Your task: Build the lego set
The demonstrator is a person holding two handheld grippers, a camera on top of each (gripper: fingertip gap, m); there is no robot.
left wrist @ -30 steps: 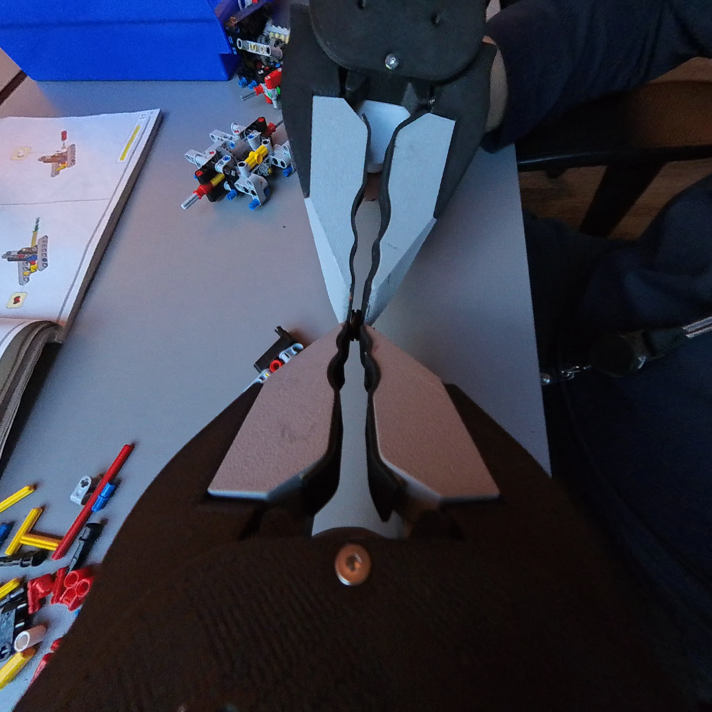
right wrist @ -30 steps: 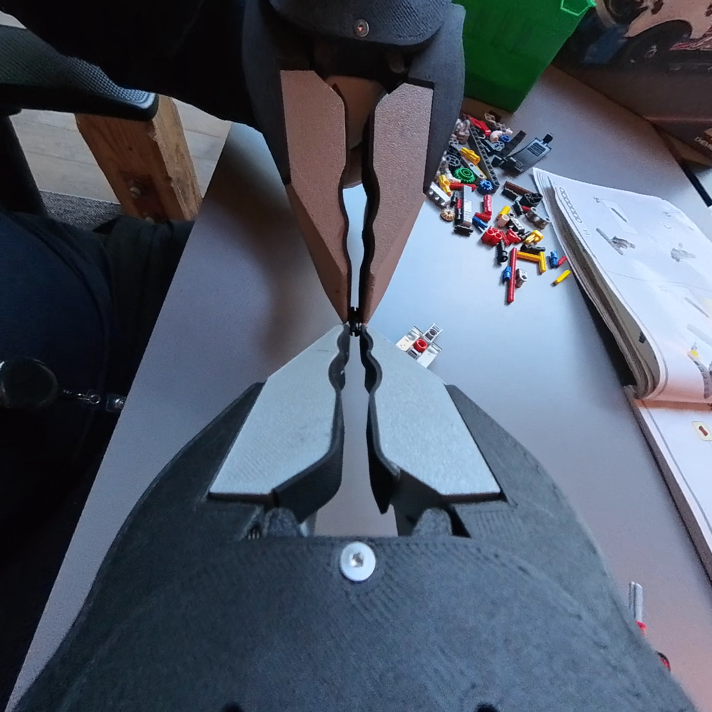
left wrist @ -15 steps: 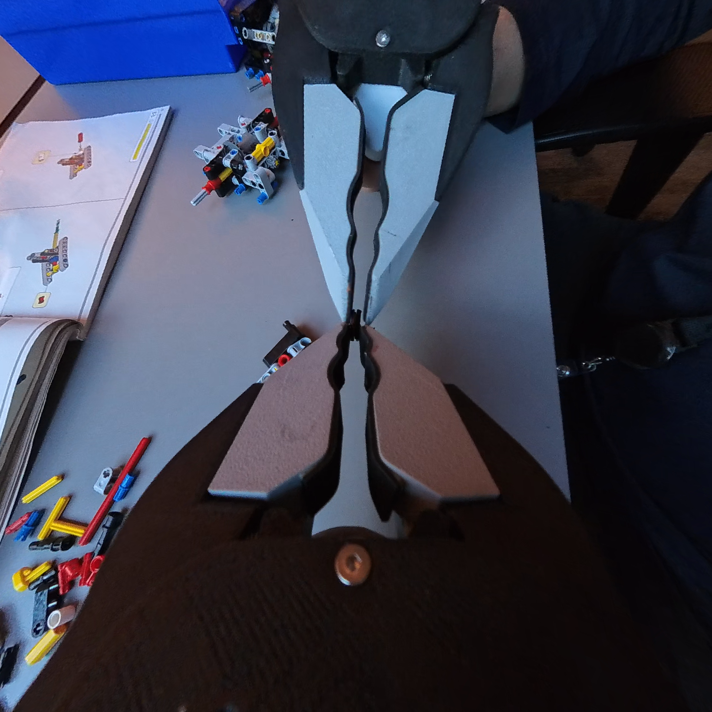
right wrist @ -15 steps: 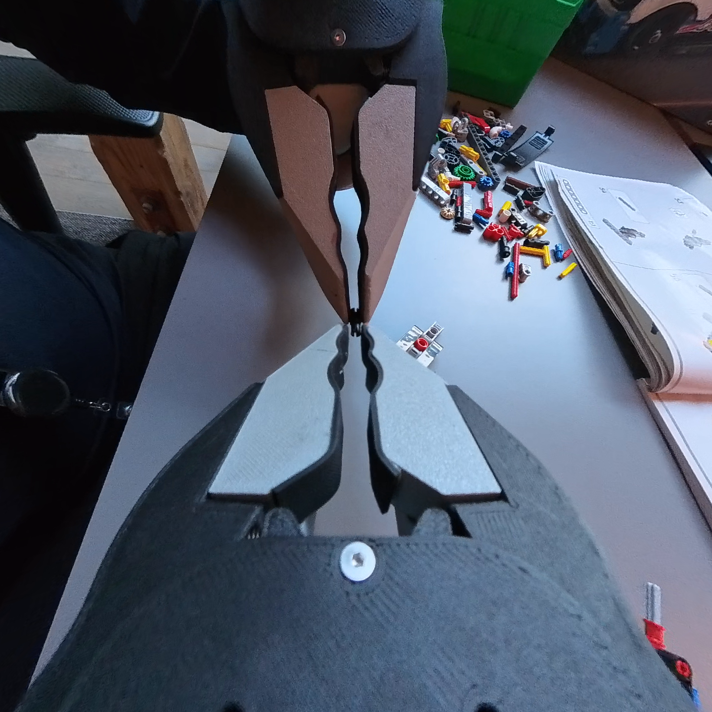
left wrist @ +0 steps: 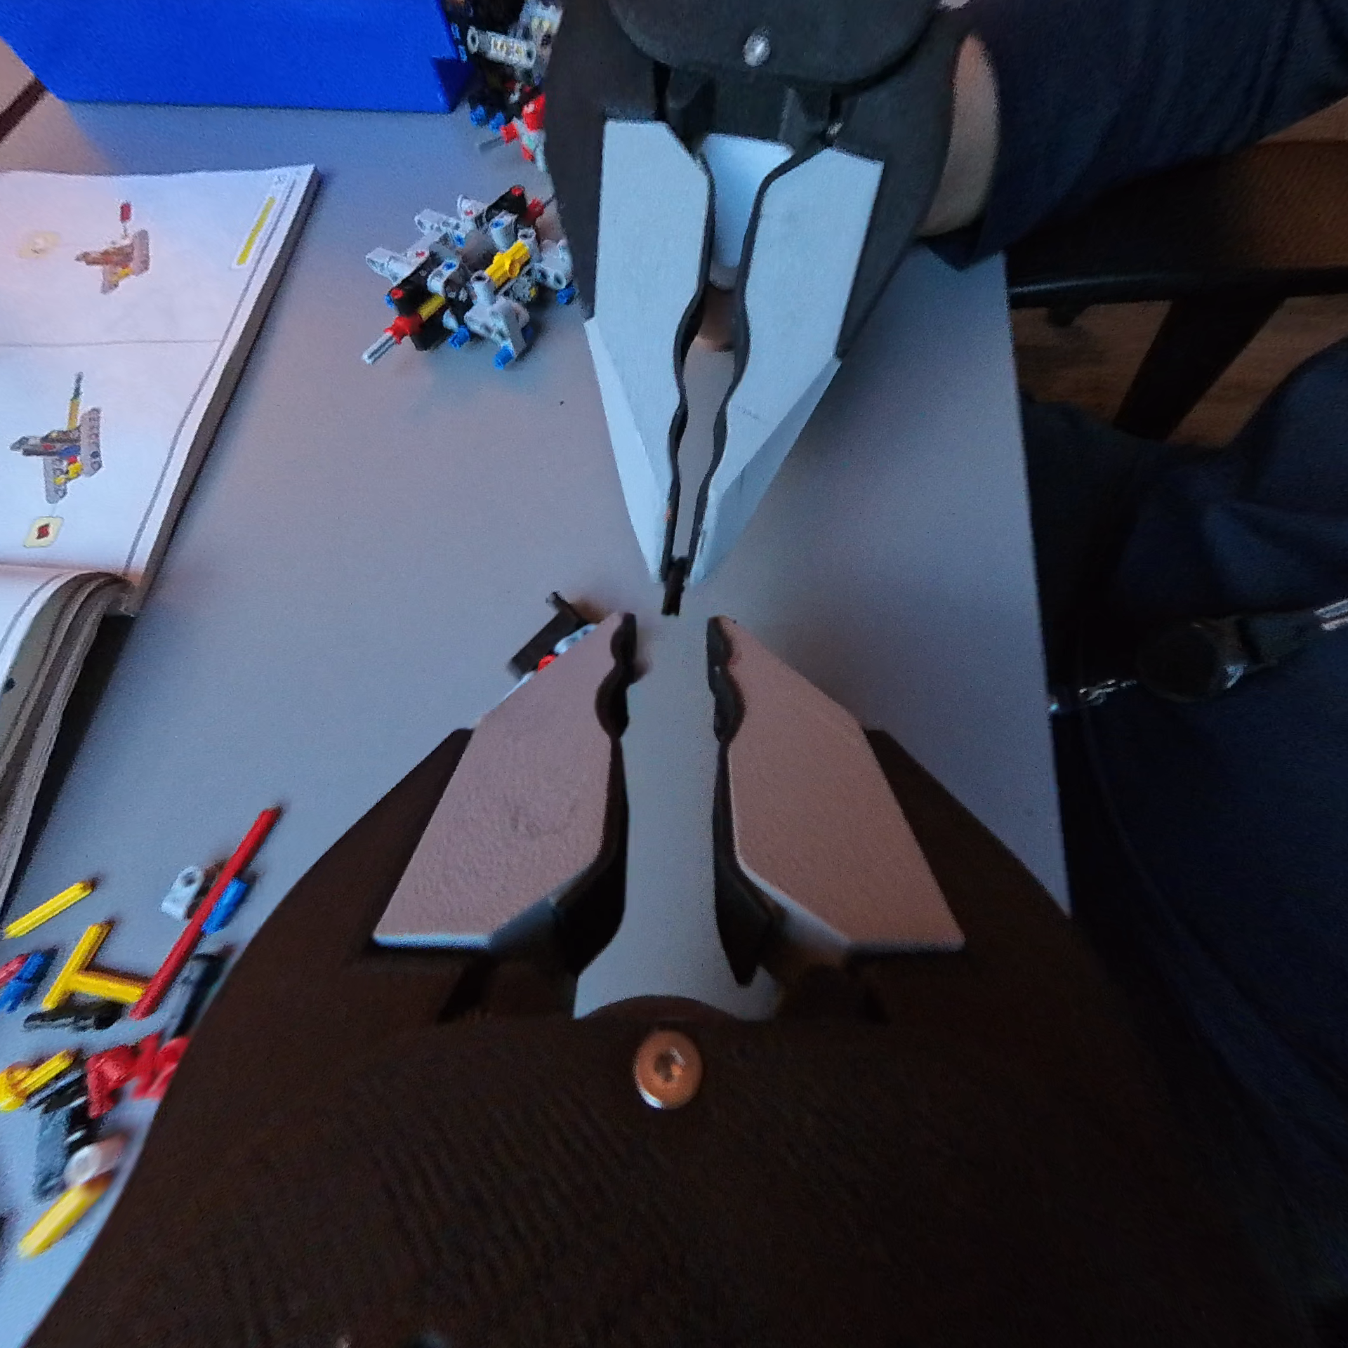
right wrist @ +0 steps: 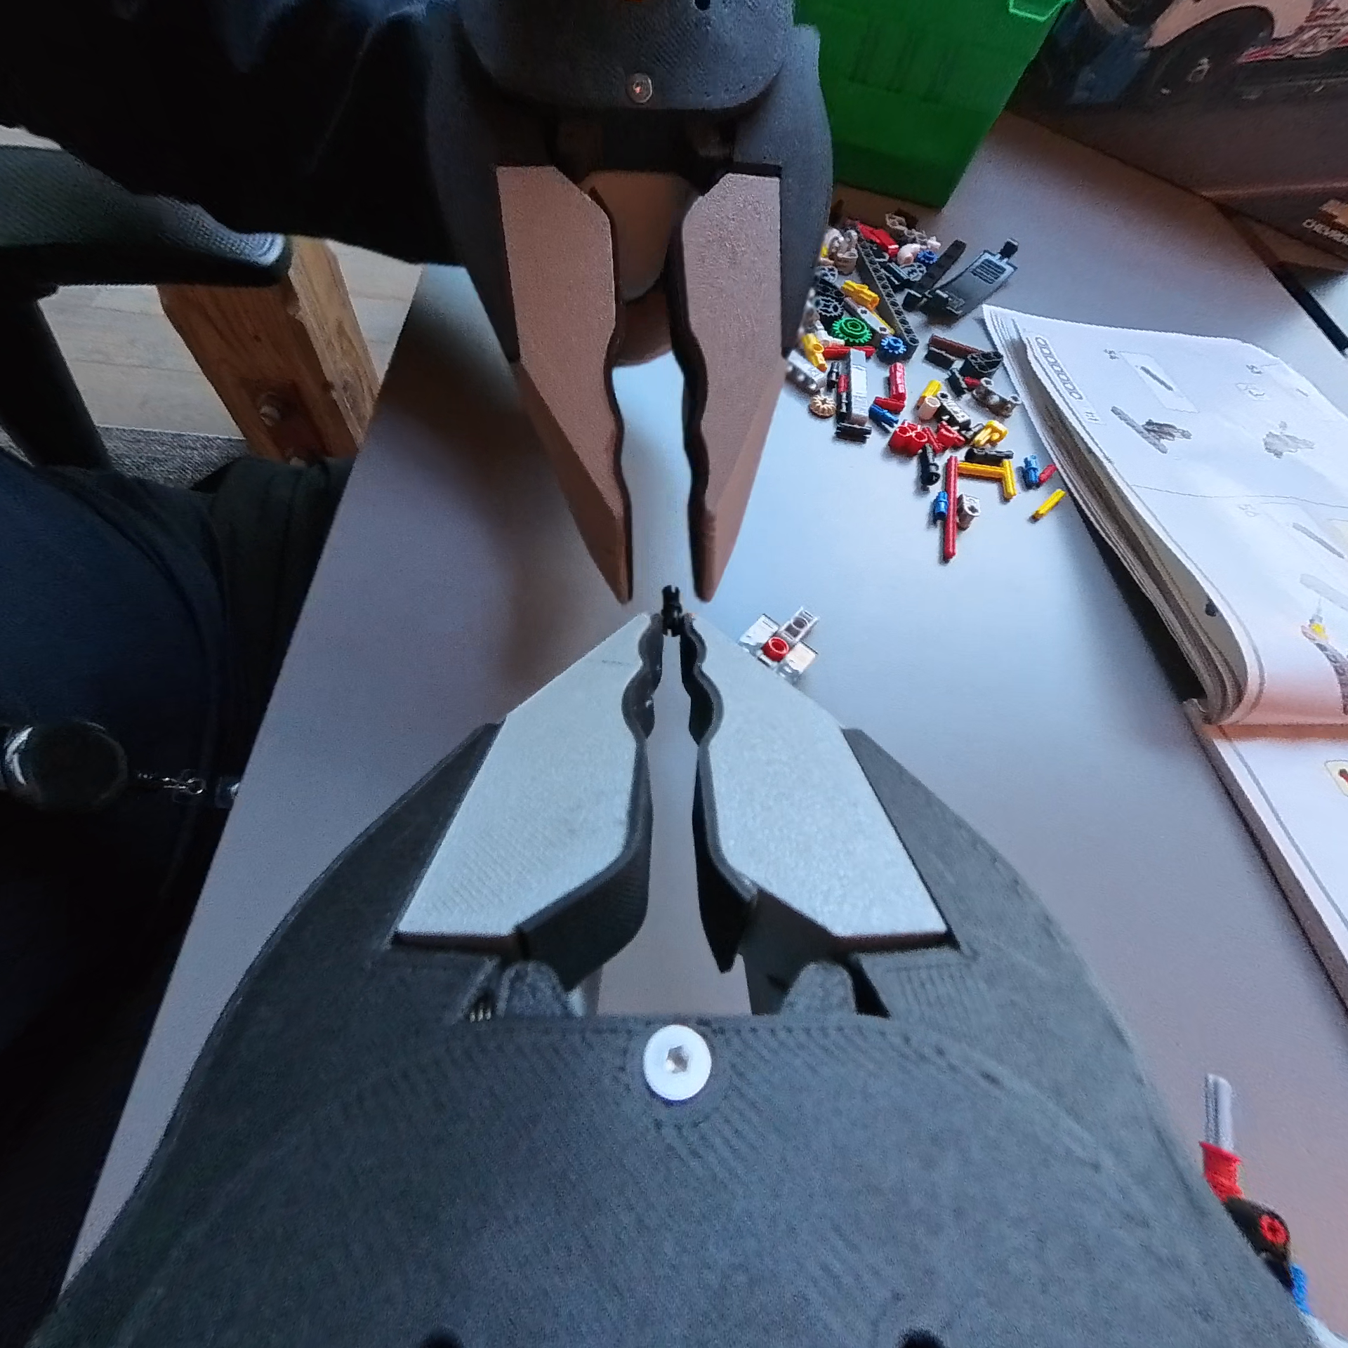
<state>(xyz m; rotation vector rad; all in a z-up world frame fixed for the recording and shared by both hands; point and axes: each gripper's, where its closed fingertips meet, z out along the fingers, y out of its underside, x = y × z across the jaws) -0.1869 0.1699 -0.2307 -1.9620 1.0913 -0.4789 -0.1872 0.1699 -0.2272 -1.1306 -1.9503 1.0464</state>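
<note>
Opposed close wrist views, shared table (left wrist: 408, 510)

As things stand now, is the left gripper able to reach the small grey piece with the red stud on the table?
Probably yes. The left gripper is open and holds nothing, and the small grey piece lies on the bare table just beside its fingertips. Only the right gripper, shut on a black pin, is close by.

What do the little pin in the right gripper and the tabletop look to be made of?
Black pin, pinched at the right gripper's tips: likely moulded plastic, given its crisp ridged collar. Grey tabletop: smooth, matte, seemingly laminate, with soft glare and no grain.
</note>
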